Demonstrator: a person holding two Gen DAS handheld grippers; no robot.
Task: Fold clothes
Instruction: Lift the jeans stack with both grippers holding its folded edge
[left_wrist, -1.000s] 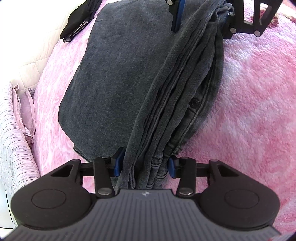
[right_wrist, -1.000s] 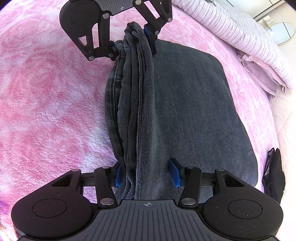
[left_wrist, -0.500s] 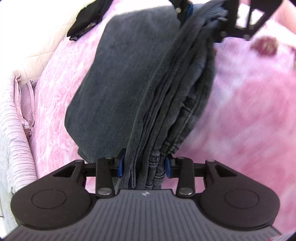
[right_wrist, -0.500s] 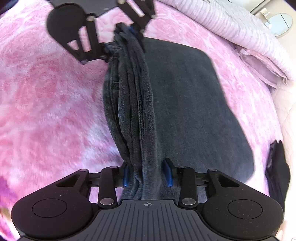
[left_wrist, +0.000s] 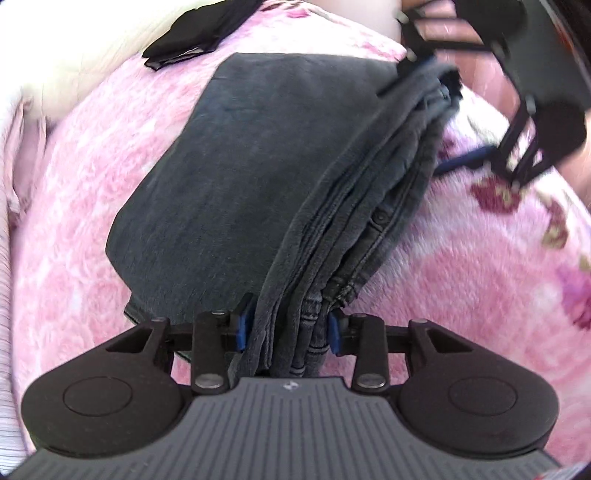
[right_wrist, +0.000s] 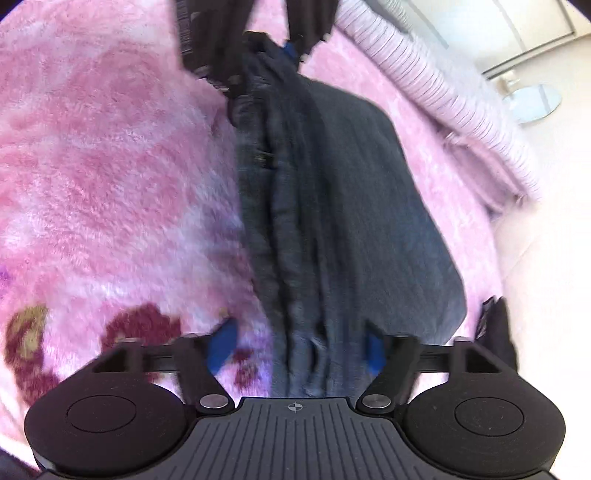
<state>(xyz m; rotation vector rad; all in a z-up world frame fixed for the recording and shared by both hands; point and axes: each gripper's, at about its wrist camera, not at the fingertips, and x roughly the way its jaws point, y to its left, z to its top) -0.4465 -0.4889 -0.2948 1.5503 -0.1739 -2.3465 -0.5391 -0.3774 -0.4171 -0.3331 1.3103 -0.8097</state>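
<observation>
Dark grey jeans (left_wrist: 240, 166) lie folded on the pink fleece blanket (left_wrist: 480, 280). One long edge is bunched into a thick ridge (left_wrist: 354, 221) and raised. My left gripper (left_wrist: 289, 328) is shut on the near end of that ridge. At the far end my right gripper (left_wrist: 443, 110) stands open; one of its blue pads (left_wrist: 461, 159) is off the cloth. In the right wrist view the ridge (right_wrist: 295, 258) runs between the right gripper (right_wrist: 297, 350), its jaws spread wide, and on to the left gripper (right_wrist: 269, 48).
A folded black garment (left_wrist: 195, 37) lies at the blanket's far edge, also seen as the black garment (right_wrist: 498, 332). Striped lilac bedding (right_wrist: 443, 99) borders the blanket. A hand (left_wrist: 443, 29) holds the right gripper. Pink blanket with dark red flowers (right_wrist: 140, 328) spreads beside the jeans.
The right gripper, shut on the ridge half a second ago, has opened. The left gripper stays shut on its end. Both views have shifted and are blurred.
</observation>
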